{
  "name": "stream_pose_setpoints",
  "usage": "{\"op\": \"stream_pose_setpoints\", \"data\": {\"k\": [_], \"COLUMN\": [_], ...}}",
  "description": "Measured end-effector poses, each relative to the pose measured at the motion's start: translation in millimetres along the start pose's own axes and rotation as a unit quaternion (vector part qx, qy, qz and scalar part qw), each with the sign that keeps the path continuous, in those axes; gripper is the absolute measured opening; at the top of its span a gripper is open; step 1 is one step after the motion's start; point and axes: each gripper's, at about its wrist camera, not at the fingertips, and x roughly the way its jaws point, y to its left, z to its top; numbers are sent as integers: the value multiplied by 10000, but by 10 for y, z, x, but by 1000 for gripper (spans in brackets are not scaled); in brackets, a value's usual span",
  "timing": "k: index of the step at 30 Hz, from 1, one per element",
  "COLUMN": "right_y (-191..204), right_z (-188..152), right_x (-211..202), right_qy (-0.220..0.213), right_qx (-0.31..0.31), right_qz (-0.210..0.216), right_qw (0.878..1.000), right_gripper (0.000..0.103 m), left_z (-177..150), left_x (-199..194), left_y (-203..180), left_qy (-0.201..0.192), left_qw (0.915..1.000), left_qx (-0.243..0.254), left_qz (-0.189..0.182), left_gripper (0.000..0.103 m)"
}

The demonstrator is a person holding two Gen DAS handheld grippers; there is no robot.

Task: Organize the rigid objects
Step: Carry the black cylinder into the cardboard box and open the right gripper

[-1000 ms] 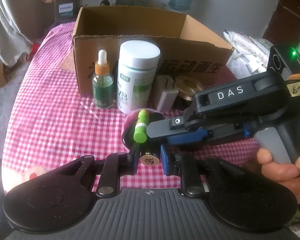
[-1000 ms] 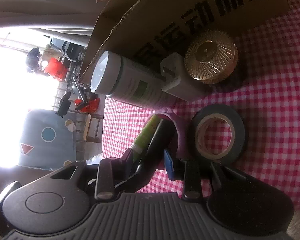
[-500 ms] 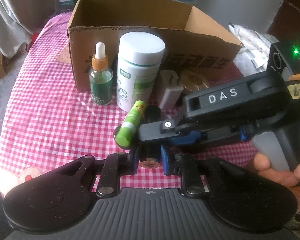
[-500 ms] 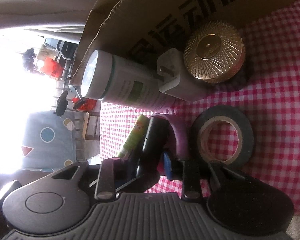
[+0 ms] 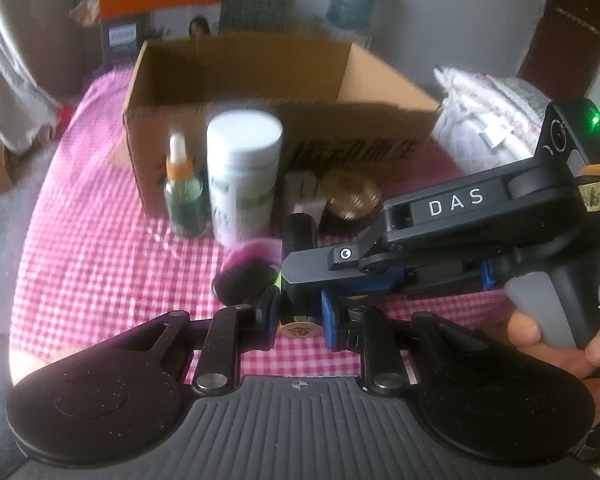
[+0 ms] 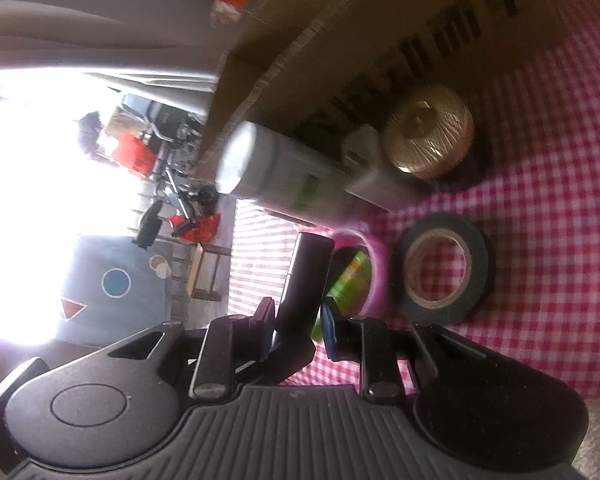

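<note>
My left gripper (image 5: 298, 314) is shut on the lower end of a black tube (image 5: 298, 228) with a gold base cap. My right gripper (image 5: 300, 268) reaches in from the right, held by a hand, and crosses the same tube higher up. In the right wrist view the black tube (image 6: 308, 272) stands between the right gripper's (image 6: 296, 320) pads, which press on it. A green tube (image 6: 350, 276) lies tipped inside a pink tape roll (image 6: 376, 264) beside the tube. The open cardboard box (image 5: 240, 76) stands behind.
On the pink checked cloth (image 5: 92, 248) before the box stand a dropper bottle (image 5: 184, 196), a white bottle (image 5: 242, 172), a white charger (image 6: 368, 176) and a gold-lidded jar (image 6: 428, 132). A black tape roll (image 6: 446, 276) lies right of the pink roll. White bags (image 5: 484, 112) sit far right.
The green tube has gone from upright, to leaning, to lying down inside the pink roll. The right jaws have narrowed onto the black tube. Both grippers shifted a little; the picture is blurred.
</note>
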Motion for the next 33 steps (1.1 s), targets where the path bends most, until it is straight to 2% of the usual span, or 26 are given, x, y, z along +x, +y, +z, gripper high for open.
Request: {"op": "stream_pose_setpoints", "data": {"k": [4,9,13,16,21,27,33], "right_y": [175,491,756,895,1034,932,707], "right_z": [26,200,481,771,1314,1919,2225], "right_x": [-204,-435,-467,-418,-117,423,883], "right_qy": [-253,-569,-738,-709,-445,60,507], "right_qx": [-331,-832,-1174,-1325,-1344,-960,-536], "right_qz": [125,401,560,613,538,256,-99], "right_qw": [9991,9941,9888,9867,9885,9950,9972], "right_gripper": [27,27,27,27,26,26,26], "left_z": [78,328,661,909,1290,1662,1848], "left_x": [-194,-416,-471,-400,-155,321,743], "left_y": [-74,-104,-64,38,285,542,730], "left_qy": [-308,-808,-1098,-1164,-1008,-482,64], "left_qw": [9995,9967,9937,9923,9922,9943,9941], "left_qx": [92,38,-176,-394,-697,-804,-857], "left_qz": [48,95,128,124,227,511,667], "left_gripper": [21,21,21,21,21,21,21]}}
